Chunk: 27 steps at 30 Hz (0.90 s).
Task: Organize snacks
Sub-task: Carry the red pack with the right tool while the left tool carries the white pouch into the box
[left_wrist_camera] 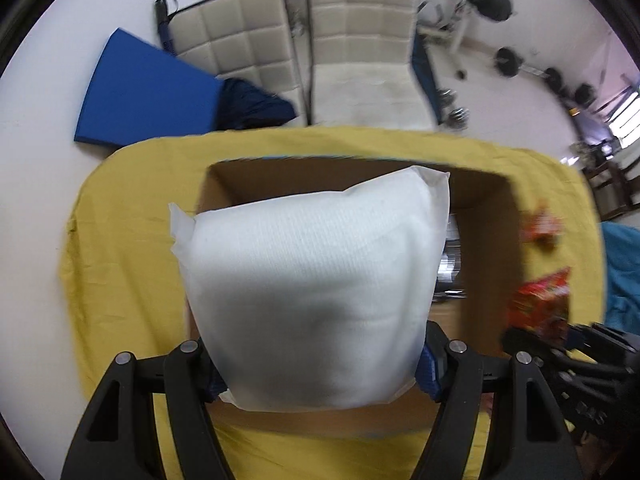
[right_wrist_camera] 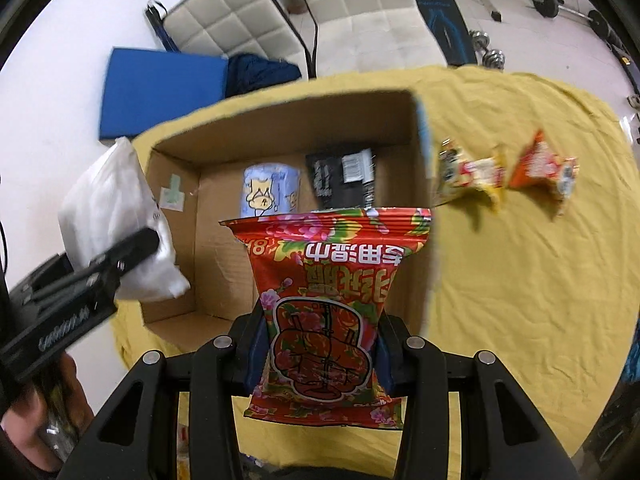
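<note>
My left gripper point(left_wrist_camera: 320, 364) is shut on a plain white packet point(left_wrist_camera: 308, 292), held above the near left part of an open cardboard box point(left_wrist_camera: 492, 240). From the right wrist view the same white packet point(right_wrist_camera: 112, 224) hangs at the box's left wall. My right gripper point(right_wrist_camera: 320, 352) is shut on a red flowered packet point(right_wrist_camera: 332, 304) over the near edge of the cardboard box point(right_wrist_camera: 288, 124). Inside the box lie a pale blue packet point(right_wrist_camera: 270, 190) and a black packet point(right_wrist_camera: 344, 178). The red packet point(left_wrist_camera: 540, 304) also shows at the right of the left wrist view.
A yellow cloth point(right_wrist_camera: 520, 280) covers the table. Two loose snack packets, one yellow-red point(right_wrist_camera: 468, 178) and one orange point(right_wrist_camera: 544, 168), lie on it right of the box. Beyond the table stand white padded chairs point(right_wrist_camera: 360, 12), a blue mat point(right_wrist_camera: 160, 88) and weights on the floor.
</note>
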Tool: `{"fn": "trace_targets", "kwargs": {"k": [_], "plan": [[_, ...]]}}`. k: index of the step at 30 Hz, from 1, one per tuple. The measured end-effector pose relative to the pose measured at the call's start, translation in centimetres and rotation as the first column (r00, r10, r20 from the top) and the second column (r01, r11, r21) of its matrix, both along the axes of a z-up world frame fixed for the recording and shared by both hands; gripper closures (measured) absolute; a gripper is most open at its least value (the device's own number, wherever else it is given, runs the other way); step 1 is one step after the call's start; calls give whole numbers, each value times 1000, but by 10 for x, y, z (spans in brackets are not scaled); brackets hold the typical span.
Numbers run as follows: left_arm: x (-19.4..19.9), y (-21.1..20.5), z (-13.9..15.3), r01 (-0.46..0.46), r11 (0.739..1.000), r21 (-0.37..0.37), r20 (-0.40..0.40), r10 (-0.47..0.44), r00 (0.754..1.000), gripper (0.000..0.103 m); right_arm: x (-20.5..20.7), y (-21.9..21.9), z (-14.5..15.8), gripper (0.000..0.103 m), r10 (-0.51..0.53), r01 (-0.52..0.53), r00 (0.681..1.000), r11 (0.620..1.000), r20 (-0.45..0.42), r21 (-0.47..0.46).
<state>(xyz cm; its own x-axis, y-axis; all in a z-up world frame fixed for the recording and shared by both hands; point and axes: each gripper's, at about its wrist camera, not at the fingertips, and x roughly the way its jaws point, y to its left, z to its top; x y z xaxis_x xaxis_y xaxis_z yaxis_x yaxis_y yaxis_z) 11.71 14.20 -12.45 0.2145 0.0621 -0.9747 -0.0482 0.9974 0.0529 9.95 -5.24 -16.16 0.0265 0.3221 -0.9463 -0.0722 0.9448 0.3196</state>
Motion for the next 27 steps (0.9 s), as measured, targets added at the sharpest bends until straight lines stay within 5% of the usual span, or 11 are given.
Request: {"fn": "trace_targets", "kwargs": {"k": [8,15,27], "plan": [[41,21,-87,38,993,111,-148,-21,989,34,10,34,-74,58,-11,1,993,997,-116,-83],[54,16,-134,94,976,195,-256,-42,966,34,8,43,-117,58,-17,-9,982,990,-186,-138],[64,14,-149,101,989,108,-274,-68,959,32,-9,54,-165,57,-27,-25,964,981,-264,-193]]}}
